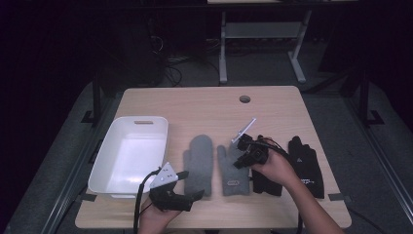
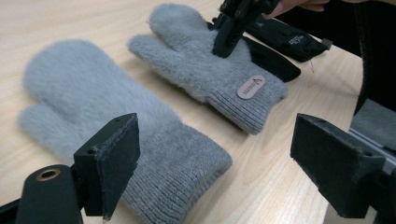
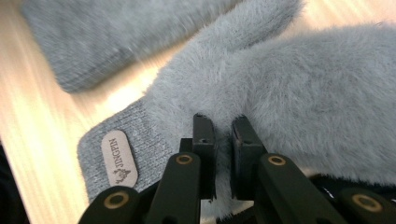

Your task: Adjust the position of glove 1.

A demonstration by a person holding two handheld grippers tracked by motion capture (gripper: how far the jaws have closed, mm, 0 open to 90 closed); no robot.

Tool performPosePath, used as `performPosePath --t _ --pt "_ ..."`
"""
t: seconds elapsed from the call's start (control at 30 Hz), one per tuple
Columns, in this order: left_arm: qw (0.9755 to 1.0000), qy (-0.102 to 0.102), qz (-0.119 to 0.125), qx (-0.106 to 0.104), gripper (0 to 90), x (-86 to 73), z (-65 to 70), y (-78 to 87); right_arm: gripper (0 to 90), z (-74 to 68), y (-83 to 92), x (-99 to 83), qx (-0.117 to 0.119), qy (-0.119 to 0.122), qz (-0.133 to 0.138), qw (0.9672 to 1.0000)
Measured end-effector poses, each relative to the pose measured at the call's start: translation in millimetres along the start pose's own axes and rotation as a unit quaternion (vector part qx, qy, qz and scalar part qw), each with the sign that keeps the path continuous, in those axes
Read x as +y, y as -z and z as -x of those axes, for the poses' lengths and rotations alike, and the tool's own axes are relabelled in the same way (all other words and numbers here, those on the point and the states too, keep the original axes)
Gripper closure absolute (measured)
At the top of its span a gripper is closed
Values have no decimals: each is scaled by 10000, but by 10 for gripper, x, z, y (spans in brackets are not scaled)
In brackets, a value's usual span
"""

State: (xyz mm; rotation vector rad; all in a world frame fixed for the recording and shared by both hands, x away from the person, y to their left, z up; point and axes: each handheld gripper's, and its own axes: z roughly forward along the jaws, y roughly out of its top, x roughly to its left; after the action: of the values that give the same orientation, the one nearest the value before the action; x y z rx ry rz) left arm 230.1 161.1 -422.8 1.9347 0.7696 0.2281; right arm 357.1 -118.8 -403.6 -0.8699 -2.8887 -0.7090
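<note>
Right gripper view: fingers (image 3: 243, 135) hide pinched fuzz of labelled mitten (image 3: 299, 93).

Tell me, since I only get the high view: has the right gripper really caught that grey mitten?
Observer: Yes. Its own view shows the right gripper pinching the fluff of the labelled mitten.
Operator: What's on that patch?
Observer: The label reads JINGPIN.
Operator: And the other hand?
Observer: The left gripper has its jaws wide apart with nothing between them, facing the cuff of the other mitten.
</note>
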Motion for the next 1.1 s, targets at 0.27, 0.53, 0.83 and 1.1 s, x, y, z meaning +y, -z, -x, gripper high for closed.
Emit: performPosePath --t 0.27,0.53,0.83,1.1 --pt "9995 -183 84 255 155 42 54 62 829 -141 224 209 168 40 377 9991" --pt "9990 -88 214 380 155 67 25 131 829 -262 180 513 283 63 467 9985" --pt "9979 -4 293 570 155 83 4 163 829 -369 25 808 403 11 413 9983" --pt "9977 6 280 621 155 90 -22 182 829 -454 -81 907 432 100 392 9982"
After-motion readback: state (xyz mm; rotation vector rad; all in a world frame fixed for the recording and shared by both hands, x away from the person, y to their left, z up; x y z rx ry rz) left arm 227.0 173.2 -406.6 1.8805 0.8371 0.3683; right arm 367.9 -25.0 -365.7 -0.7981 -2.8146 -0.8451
